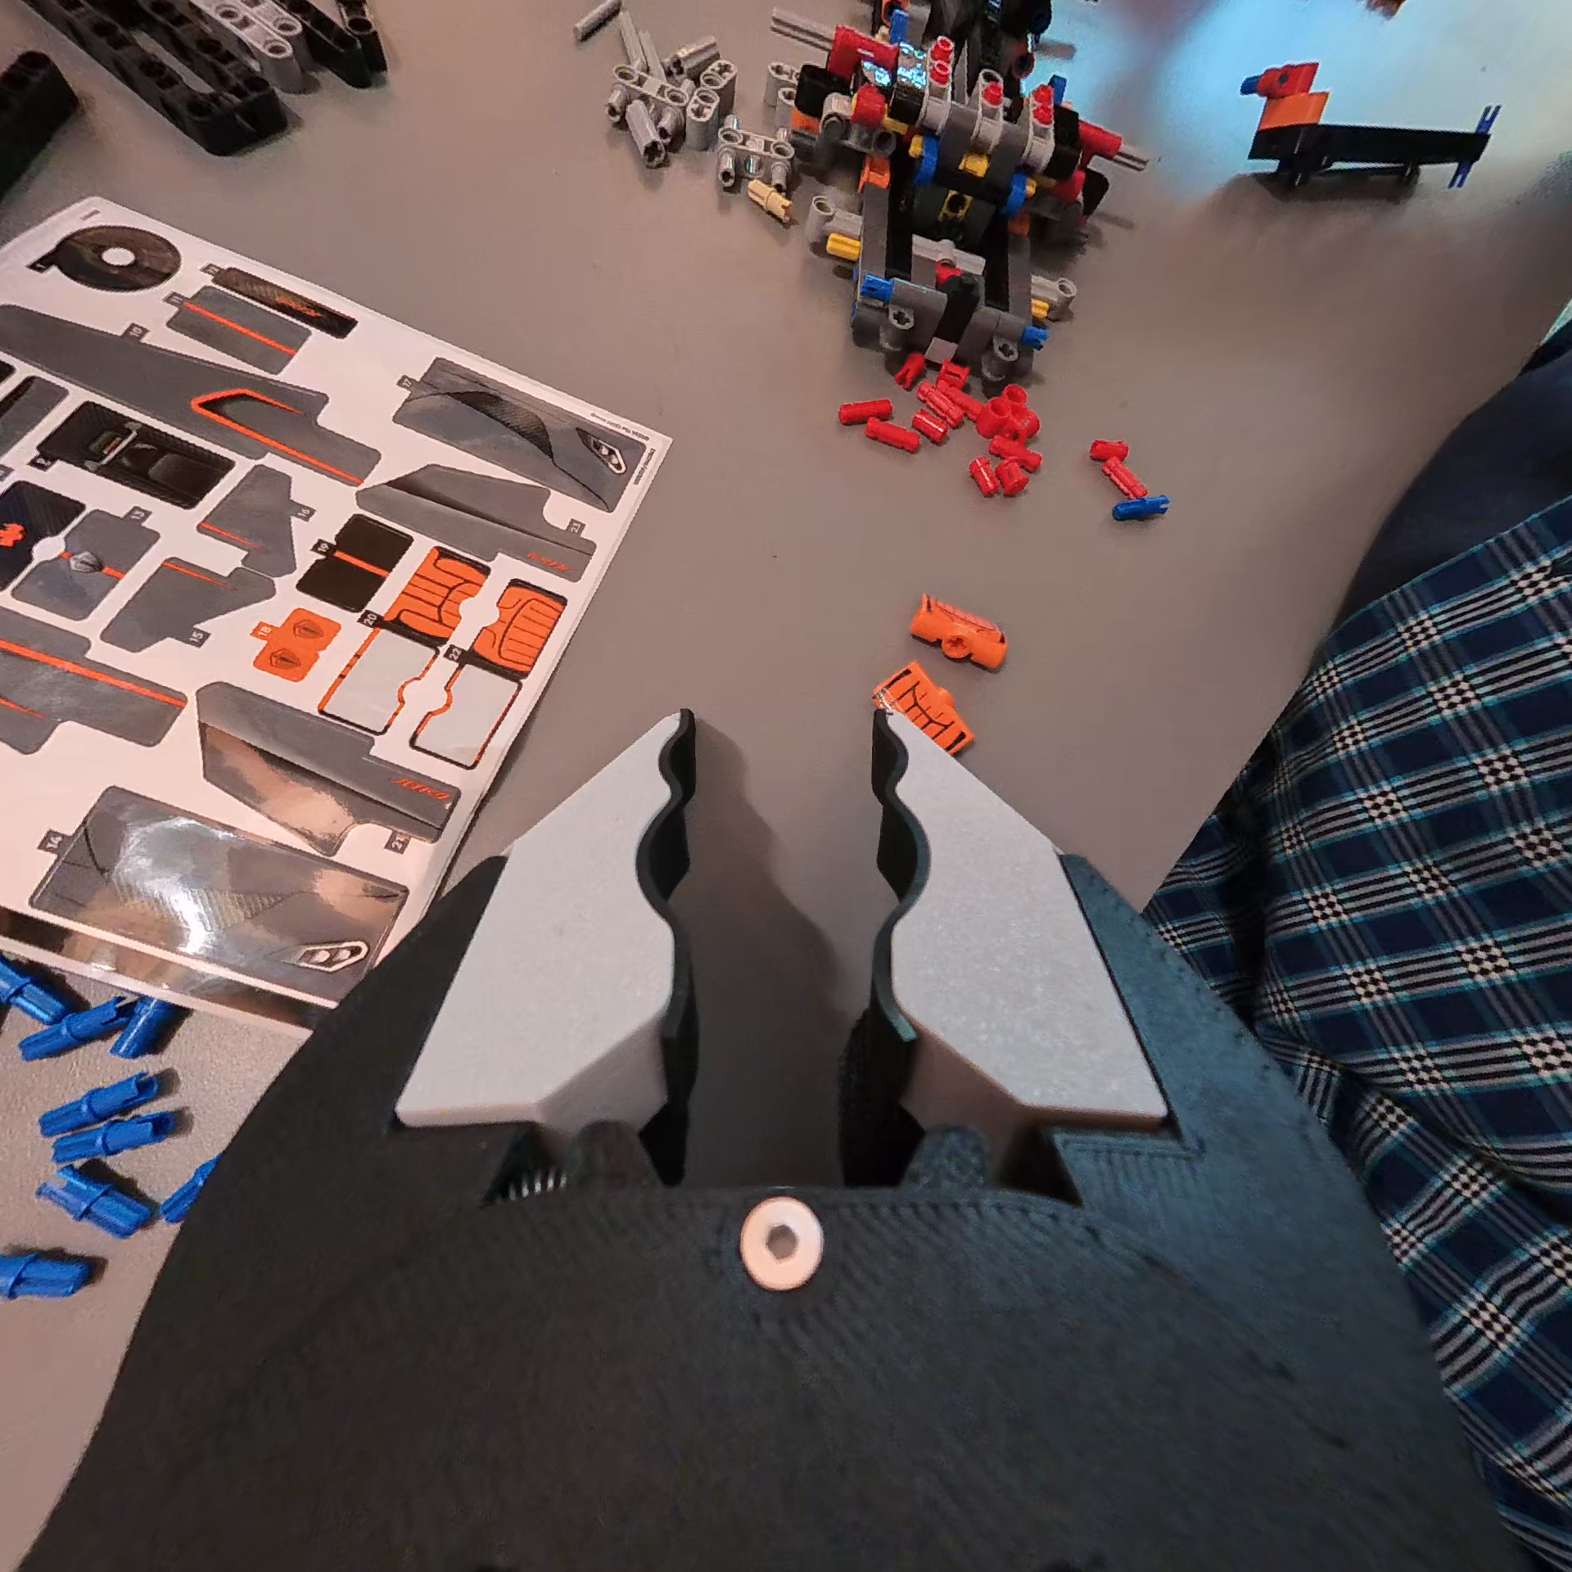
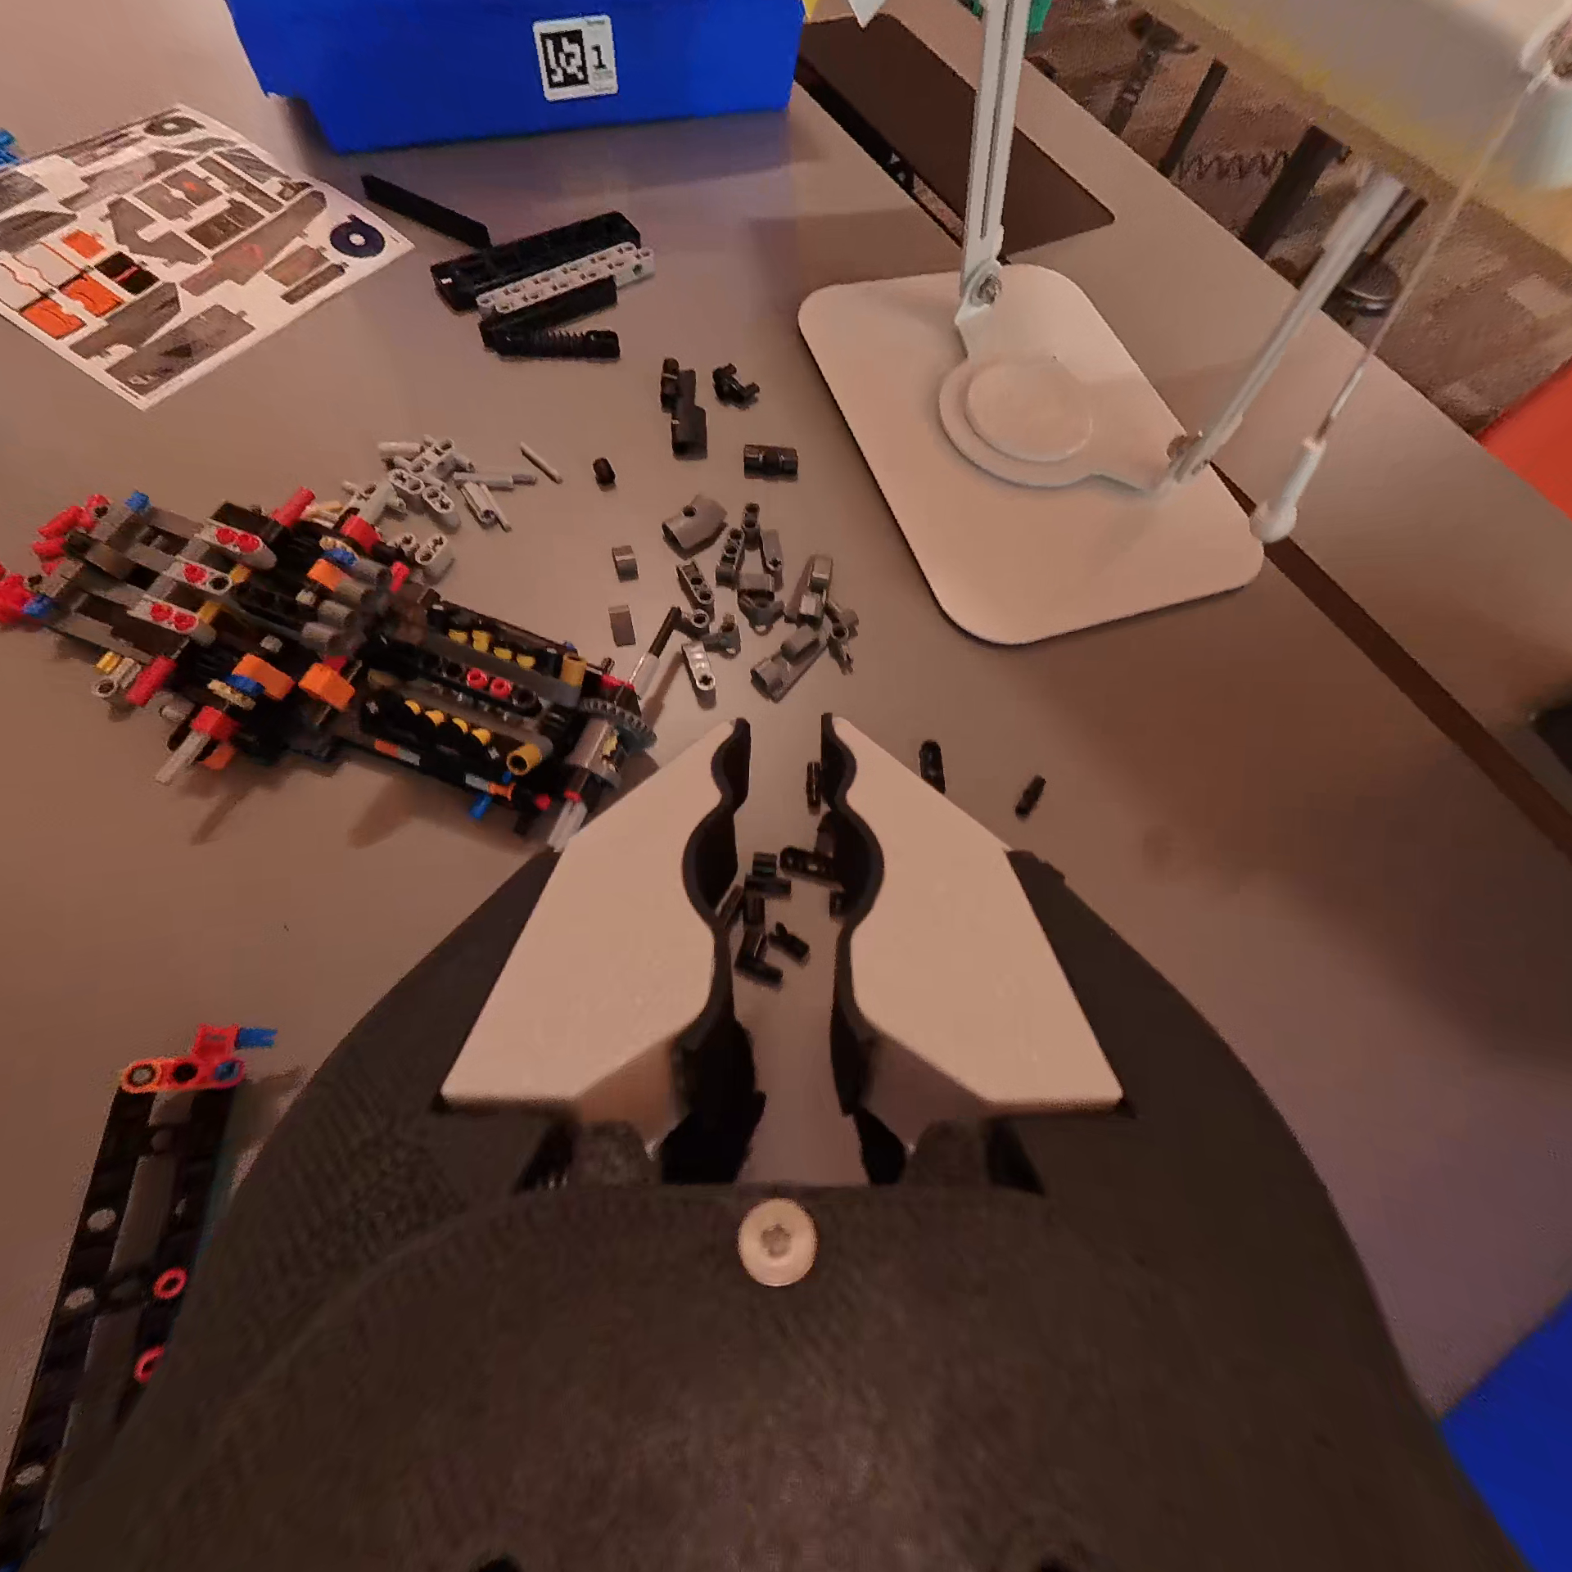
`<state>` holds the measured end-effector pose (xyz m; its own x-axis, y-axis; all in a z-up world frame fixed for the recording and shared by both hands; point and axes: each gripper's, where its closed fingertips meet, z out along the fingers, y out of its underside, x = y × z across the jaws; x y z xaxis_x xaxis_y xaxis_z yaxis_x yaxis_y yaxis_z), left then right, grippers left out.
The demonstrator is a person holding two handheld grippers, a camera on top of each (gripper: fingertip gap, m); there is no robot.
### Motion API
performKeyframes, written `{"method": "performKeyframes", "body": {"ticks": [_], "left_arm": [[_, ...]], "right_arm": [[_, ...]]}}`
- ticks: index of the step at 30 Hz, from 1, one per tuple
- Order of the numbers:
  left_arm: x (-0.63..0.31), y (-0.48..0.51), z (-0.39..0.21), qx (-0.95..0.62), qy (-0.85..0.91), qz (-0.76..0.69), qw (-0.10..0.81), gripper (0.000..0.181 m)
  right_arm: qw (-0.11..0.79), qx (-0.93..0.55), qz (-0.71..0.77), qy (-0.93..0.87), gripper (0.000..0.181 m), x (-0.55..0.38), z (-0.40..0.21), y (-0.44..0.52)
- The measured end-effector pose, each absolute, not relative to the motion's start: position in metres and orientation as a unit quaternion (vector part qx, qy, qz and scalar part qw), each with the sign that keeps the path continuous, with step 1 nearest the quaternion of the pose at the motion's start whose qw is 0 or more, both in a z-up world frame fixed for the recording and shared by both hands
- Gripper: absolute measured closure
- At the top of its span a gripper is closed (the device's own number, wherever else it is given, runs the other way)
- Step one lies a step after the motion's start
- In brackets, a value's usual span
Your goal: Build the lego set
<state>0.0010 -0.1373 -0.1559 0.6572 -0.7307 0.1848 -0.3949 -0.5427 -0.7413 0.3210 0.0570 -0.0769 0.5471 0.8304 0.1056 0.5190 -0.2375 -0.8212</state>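
Note:
The partly built model (image 1: 953, 179) lies at the far side of the grey table; it also shows in the right wrist view (image 2: 340, 646) at the left. My left gripper (image 1: 783, 723) is open and empty above the table. Two orange pieces (image 1: 957, 634) (image 1: 931, 710) lie just right of its right fingertip. My right gripper (image 2: 784, 727) is open and empty, its jaws a narrow gap apart, above a heap of small black pins (image 2: 766, 910). A black beam assembly (image 2: 128, 1208) with orange and red ends lies at the lower left.
A sticker sheet (image 1: 255, 595) lies at the left. Red pins (image 1: 978, 425), blue pins (image 1: 93, 1131), grey connectors (image 1: 680, 111) and dark grey parts (image 2: 757, 595) are scattered around. A lamp base (image 2: 1046, 510) and a blue bin (image 2: 510, 68) stand farther off. A plaid sleeve (image 1: 1403, 936) is at the right. The left gripper's tips are roughly 40 centimeters from the right gripper's. The partly built model (image 1: 953, 179) lies around 15 centimeters away from my left fingertips. The black beam assembly (image 2: 128, 1208) is about 20 centimeters from my right fingertips and 30 centimeters from my left. Look for it in the left wrist view (image 1: 1346, 147) too.

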Motion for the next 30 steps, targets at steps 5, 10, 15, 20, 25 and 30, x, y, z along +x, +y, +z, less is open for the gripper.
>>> {"method": "performKeyframes", "body": {"ticks": [5,10,15,20,25,30], "left_arm": [[0.001,-0.137,-0.155,-0.844,0.329,-0.255,0.34,0.139],[0.001,-0.137,-0.155,-0.844,0.326,-0.258,0.339,0.14],[0.001,-0.137,-0.155,-0.844,0.325,-0.26,0.339,0.14],[0.001,-0.137,-0.154,-0.843,0.325,-0.262,0.34,0.14],[0.001,-0.137,-0.153,-0.84,0.326,-0.262,0.345,0.14],[0.001,-0.137,-0.153,-0.839,0.326,-0.265,0.345,0.14]], "right_arm": [[0.435,-0.753,0.196,-0.453,0.168,0.3,-0.067,0.067],[0.427,-0.752,0.207,-0.457,0.169,0.288,-0.073,0.074],[0.418,-0.756,0.213,-0.457,0.169,0.285,-0.081,0.077],[0.414,-0.76,0.213,-0.454,0.169,0.284,-0.084,0.08],[0.406,-0.766,0.206,-0.454,0.169,0.284,-0.088,0.081],[0.4,-0.775,0.197,-0.448,0.168,0.286,-0.089,0.083]]}}
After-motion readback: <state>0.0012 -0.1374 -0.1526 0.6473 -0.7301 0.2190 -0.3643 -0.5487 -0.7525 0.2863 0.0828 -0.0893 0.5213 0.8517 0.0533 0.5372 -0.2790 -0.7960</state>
